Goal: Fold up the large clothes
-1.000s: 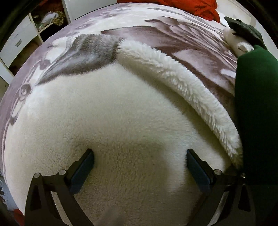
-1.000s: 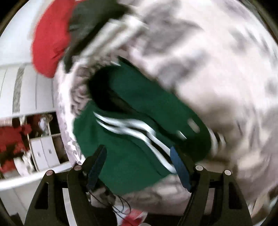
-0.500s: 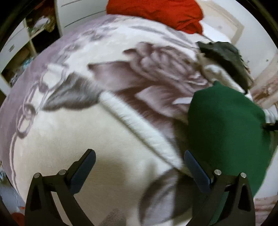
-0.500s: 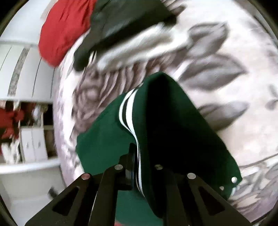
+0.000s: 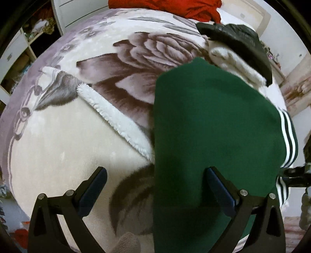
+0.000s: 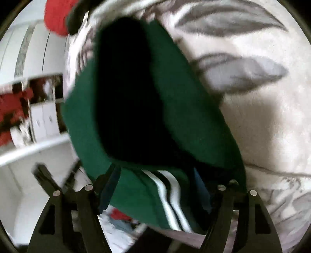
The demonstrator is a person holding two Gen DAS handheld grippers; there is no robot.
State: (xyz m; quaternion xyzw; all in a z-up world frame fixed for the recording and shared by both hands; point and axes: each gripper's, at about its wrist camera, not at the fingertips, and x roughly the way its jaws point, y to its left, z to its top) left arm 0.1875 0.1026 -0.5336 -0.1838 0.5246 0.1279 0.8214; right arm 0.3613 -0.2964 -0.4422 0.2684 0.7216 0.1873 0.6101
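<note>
Now the green garment (image 5: 213,126) lies between both grippers' spread, released fingers (image 5: 93,186), ungrasped.

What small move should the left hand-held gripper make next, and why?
Probably lower the left hand-held gripper and close it on the green garment's near edge. Its jaws stand open and grip nothing, and that edge lies between them on the blanket.

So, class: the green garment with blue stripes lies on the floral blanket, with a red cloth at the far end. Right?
One detail is wrong: the green garment has white stripes, not blue, as the left wrist view shows. It does lie on the floral blanket, red cloth at the far end.
</note>
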